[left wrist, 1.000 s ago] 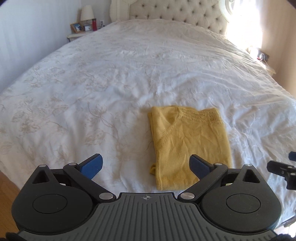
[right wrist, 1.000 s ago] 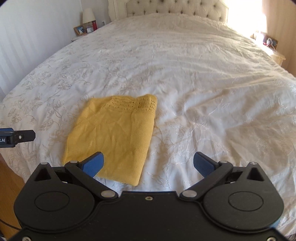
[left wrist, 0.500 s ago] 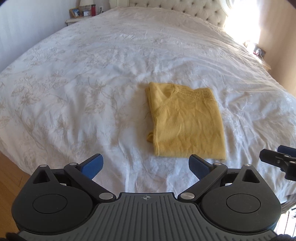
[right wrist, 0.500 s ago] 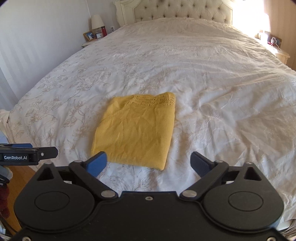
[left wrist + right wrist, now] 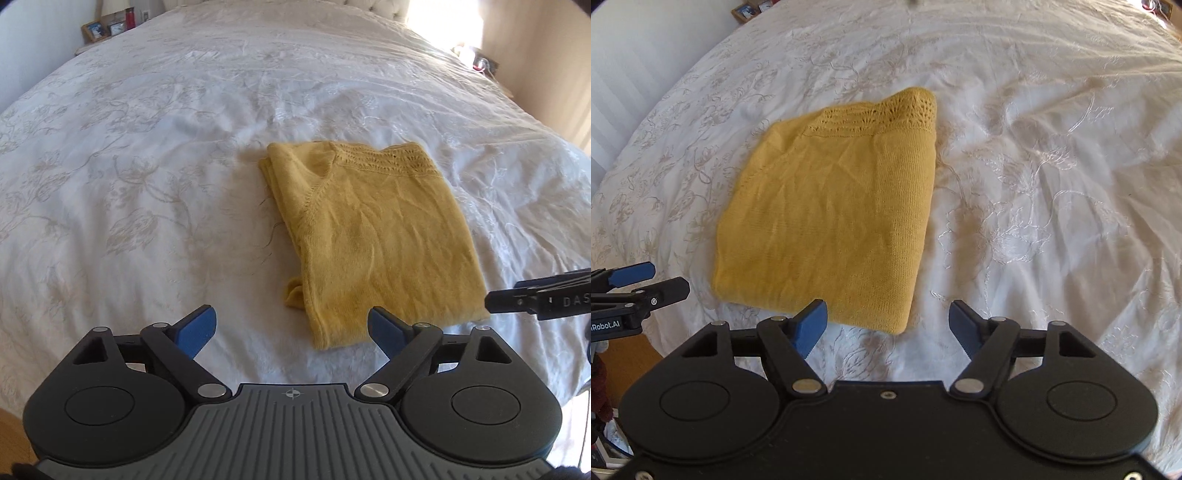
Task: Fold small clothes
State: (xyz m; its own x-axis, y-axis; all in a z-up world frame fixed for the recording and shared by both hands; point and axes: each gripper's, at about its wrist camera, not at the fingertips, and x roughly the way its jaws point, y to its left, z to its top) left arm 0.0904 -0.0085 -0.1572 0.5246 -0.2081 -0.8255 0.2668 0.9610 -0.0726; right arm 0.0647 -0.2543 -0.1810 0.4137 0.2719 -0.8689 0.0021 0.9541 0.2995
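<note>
A yellow knit garment [image 5: 373, 236] lies folded into a rectangle on the white bedspread [image 5: 147, 166], lace collar at its far end. It also shows in the right wrist view [image 5: 834, 214]. My left gripper [image 5: 291, 328] is open and empty, just short of the garment's near left corner. My right gripper [image 5: 886, 325] is open and empty, just short of the near right corner. Each gripper's fingers show at the edge of the other's view: the right one [image 5: 543, 299] and the left one [image 5: 639, 288].
The bedspread [image 5: 1052, 166] is embroidered and wrinkled. A nightstand [image 5: 107, 29] with photo frames stands at the far left. A tufted headboard and a second bedside table [image 5: 480, 62] are at the back. Wooden floor [image 5: 628, 350] shows below the bed's near edge.
Both grippers have tilted down and moved closer to the garment's near edge. The garment itself has not moved. Both jaws stay open.
</note>
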